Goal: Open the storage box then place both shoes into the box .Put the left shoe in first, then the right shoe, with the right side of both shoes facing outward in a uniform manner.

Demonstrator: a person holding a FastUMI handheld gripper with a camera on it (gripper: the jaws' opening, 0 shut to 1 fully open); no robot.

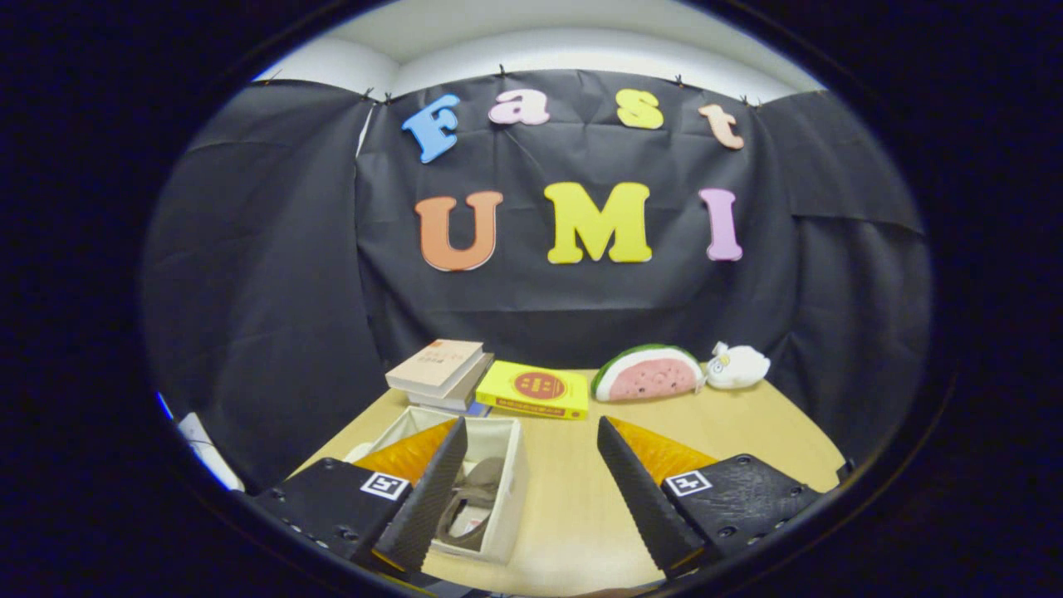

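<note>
the claw [531,490] hangs above the table with its two fingers spread wide apart and nothing between them but bare tabletop, so it is carrying nothing. i take that as a pose for standing off and looking, not for gripping.

the table [731,432] is pale wood, pushed up to the cloth wall. on it, partly behind the left finger, sits the storage box [511,482], a light fabric bin with its top open and no lid that i can see. something grey-brown with a strap lies inside, which i judge to be a shoe [477,494]; the finger hides much of the box, so i cannot tell whether it is one shoe or two, or which side faces out.

the rest is lined up along the back, well clear of the box, likely so the working space stays free: a stack of books [438,374] just behind the box, a flat yellow box [536,389] beside them, then a watermelon-slice plush [650,374], and last a small white plush [737,365] touching its end.
</note>
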